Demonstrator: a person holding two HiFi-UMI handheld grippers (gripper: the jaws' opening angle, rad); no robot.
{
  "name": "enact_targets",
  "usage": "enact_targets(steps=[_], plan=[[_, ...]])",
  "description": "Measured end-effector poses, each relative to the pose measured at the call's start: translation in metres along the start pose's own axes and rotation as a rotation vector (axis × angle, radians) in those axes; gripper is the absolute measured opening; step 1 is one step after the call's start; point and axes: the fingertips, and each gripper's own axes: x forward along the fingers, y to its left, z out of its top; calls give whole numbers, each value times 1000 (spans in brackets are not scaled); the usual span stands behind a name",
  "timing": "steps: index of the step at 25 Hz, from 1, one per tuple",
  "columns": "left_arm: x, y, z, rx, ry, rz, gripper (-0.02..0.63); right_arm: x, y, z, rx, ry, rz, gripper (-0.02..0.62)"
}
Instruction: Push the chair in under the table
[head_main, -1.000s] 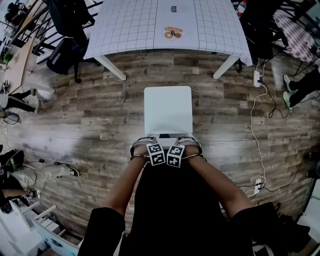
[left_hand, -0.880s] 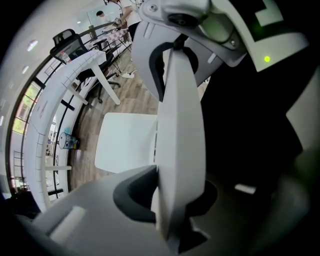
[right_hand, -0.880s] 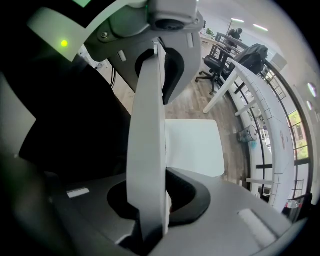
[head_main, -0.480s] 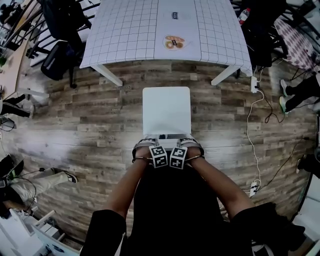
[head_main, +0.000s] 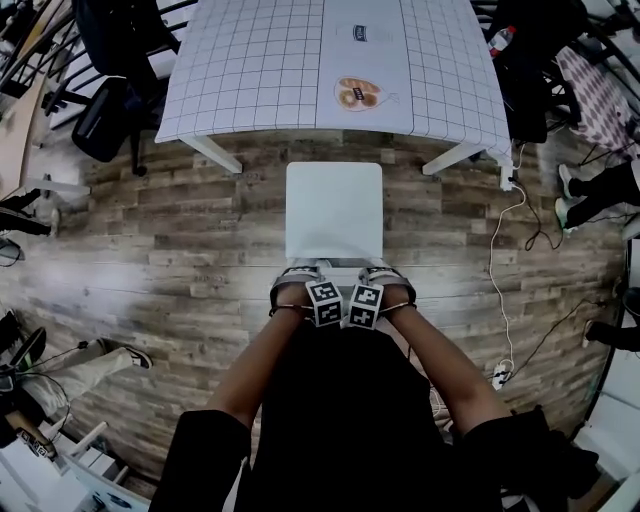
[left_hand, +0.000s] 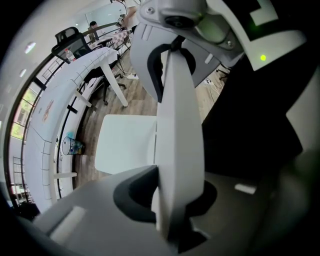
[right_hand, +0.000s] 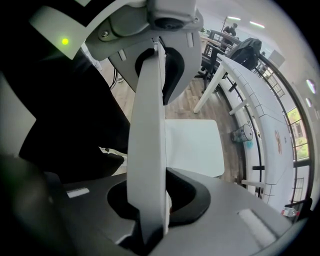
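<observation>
Far left: dark office chairs (head_main: 110, 110) stand beside the table's left end, on plank floor (head_main: 180, 250). A shoe (head_main: 135, 355) lies lower left.

Table (head_main: 250, 60): top of the head view, under a white gridded cloth. A small orange-brown flat item (head_main: 358, 93) lies near its front edge. Two white legs splay out below the front corners.

Chair (head_main: 334, 210): white, square seat, centred in front of the table. It is close to the table but not under it. A strip of floor shows between the seat's far edge and the table's front edge. The backrest top is at the near side, towards the person.

Left gripper (head_main: 297, 287): points down, on the left part of the backrest top. In its own view the jaws are part-way closed and clamp the white backrest (left_hand: 177, 140) edge-on, with a dark pad on either side of the slab. Seat (left_hand: 125, 142) and table (left_hand: 50, 130) lie beyond.

Right gripper (head_main: 385, 287): just beside the left one, their marker cubes nearly touching. It also points down. Its jaws are pinched on the backrest (right_hand: 147, 150) in the same way, with a pad against each face.

Right: a white cable (head_main: 495, 250) trails over the floor from the table's right leg to a power strip (head_main: 498, 377).
</observation>
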Motion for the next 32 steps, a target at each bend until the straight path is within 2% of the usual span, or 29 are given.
enact_targets(steps=[10,16,21,32], plan=[[-4,66,-2,27,-11,0,86,1,-64,4,18,3,0,75],[-6,86,-3,38,-8,-3,86,0,-85,5,22,4,1,75],[-5,118,9,-9,-46,22,83,5,-120,-7,-19,12,-34,75],[-7,159,7,-18,-45,12,86,6,-160,-3,-12,6,-31,75]])
